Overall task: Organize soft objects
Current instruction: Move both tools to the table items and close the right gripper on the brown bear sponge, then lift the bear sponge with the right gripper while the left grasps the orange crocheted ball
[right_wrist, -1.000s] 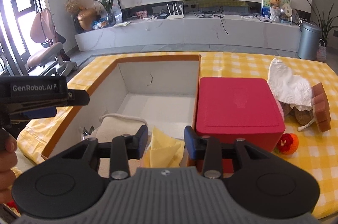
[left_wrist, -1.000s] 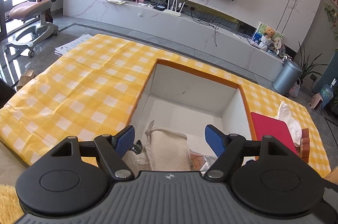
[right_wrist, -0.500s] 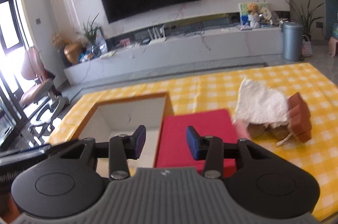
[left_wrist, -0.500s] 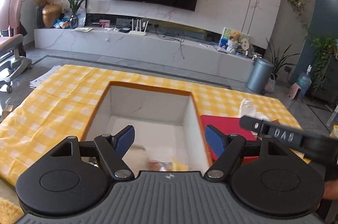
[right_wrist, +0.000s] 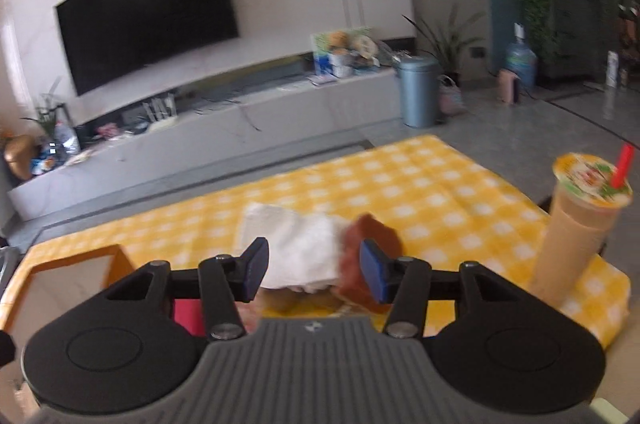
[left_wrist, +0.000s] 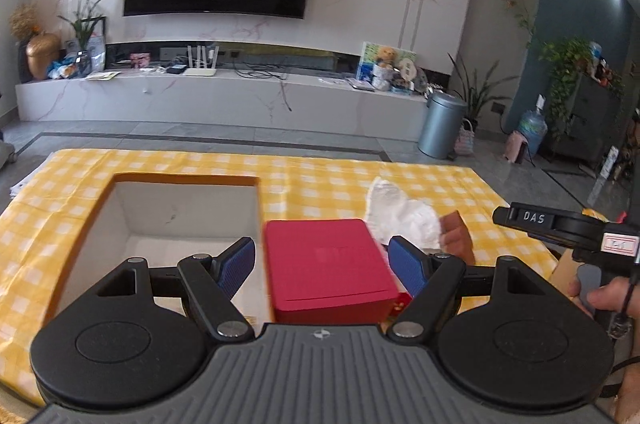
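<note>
One yellow checked tablecloth (left_wrist: 328, 179), seemingly flat.

My claws have blue pads (left_wrist: 236, 266) on black arms. The surface's cloth (left_wrist: 320, 179) is yellow-and-white check. The storage box (left_wrist: 188, 216) is white inside with an orange rim; its lid (left_wrist: 326, 262) red; the towel (right_wrist: 298, 248) white; the sponge (right_wrist: 372, 230) reddish-brown.

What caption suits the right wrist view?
Opening right gripper nears white cloth beside sealed milk tea cup.
</note>
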Motion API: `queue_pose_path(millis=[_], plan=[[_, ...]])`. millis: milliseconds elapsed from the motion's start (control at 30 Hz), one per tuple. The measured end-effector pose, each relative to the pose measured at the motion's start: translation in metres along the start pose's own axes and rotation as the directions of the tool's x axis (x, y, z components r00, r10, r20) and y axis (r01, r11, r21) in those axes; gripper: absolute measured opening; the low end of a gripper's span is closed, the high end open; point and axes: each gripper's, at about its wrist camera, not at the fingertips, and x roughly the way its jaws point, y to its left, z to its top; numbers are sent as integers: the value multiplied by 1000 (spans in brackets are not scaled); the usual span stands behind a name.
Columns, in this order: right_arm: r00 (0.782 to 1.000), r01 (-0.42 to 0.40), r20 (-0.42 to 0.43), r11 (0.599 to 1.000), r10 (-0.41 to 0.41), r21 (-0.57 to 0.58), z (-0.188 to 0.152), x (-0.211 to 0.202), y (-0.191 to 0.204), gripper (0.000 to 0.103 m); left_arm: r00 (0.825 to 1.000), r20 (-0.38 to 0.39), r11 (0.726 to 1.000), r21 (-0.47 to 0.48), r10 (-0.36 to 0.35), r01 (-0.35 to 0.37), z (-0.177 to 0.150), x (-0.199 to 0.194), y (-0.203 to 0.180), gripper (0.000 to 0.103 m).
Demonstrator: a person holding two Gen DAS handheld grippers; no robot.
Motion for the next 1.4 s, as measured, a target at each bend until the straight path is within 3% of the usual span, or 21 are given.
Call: queue_pose_path(millis=[233, 500, 600, 667, 833, 1000, 1233, 1400], plan=[[993, 82, -93, 989, -71, 119, -3, 47, -66, 50, 992, -104, 996, 61, -65, 71, -10, 53, -45, 89], [983, 56, -181, 977, -18, 208, -6, 89, -88, 51, 982, -168, 982, 153, -88, 114, -39, 100, -94, 89], [975, -1, -214, 973, 52, 229, -5, 100, -85, 62, 979, -192, 971, 212, -69, 110, -49, 113, -111, 89], [975, -25, -209, 968, 79, 250, -3, 108, -85, 75, 975, -214, 966, 234, -63, 114, -56, 122, -118, 89], [964, -17, -252, 963, 88, 268, -2, 131, -87, 77, 979, -203, 944, 313, -38, 101, -76, 129, -131, 89], [934, -30, -314, 914, 170, 405, -15, 151, -100, 77, 994, -109, 898, 435, -20, 66, -92, 129, -145, 90], [920, -54, -328, 895, 217, 442, -21, 168, -97, 77, 994, 15, 849, 519, 108, -100, -106, 147, -155, 91], [921, -59, -319, 892, 221, 449, -21, 164, -97, 66, 987, 31, 762, 633, 155, -139, -120, 157, -167, 91]])
